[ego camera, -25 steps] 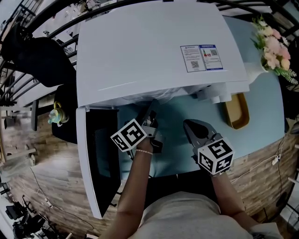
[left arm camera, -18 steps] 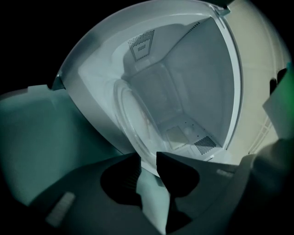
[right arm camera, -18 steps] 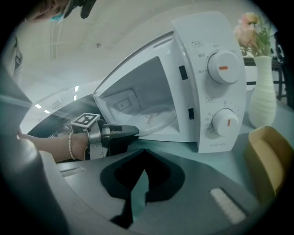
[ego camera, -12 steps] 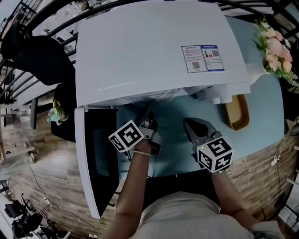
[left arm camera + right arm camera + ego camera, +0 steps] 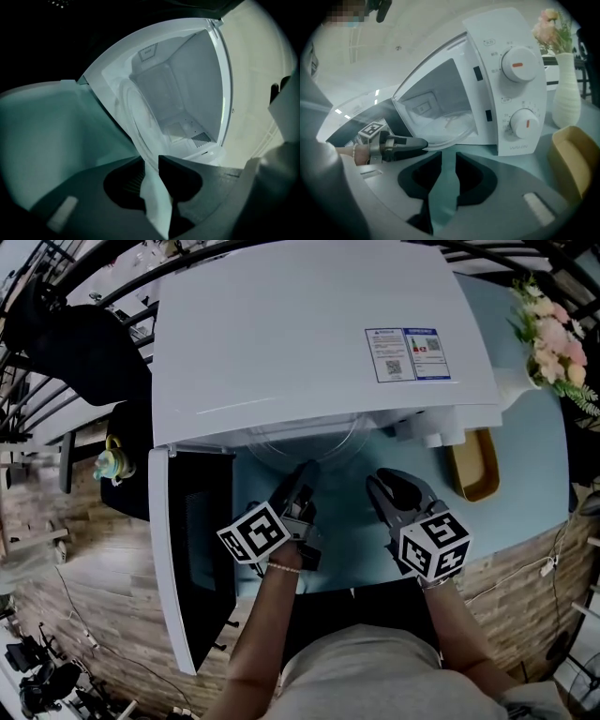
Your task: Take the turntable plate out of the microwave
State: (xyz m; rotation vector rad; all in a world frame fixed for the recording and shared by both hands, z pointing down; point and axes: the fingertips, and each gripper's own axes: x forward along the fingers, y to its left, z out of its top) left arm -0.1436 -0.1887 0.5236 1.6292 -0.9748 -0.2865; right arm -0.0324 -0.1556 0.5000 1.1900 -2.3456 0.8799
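Observation:
The clear glass turntable plate (image 5: 309, 439) pokes out of the open white microwave (image 5: 309, 334), over the teal table. My left gripper (image 5: 307, 469) is shut on its front rim; in the left gripper view the rim (image 5: 140, 122) runs between the pads of that gripper (image 5: 149, 161). My right gripper (image 5: 378, 482) sits just right of it, apart from the plate. Its jaws have just been opening, and in the right gripper view only table shows between the fingertips of this gripper (image 5: 444, 157). The plate (image 5: 445, 126) and the left gripper (image 5: 401, 144) lie just ahead there.
The microwave door (image 5: 202, 549) swings open to the left of my left arm. A wooden tray (image 5: 472, 463) lies on the table to the right, below the control panel with two dials (image 5: 518, 65). A white vase of flowers (image 5: 566, 101) stands at the far right.
The left gripper has drawn back toward me with the plate, so more glass shows outside the microwave. The right gripper's jaws have parted; that hand stayed put.

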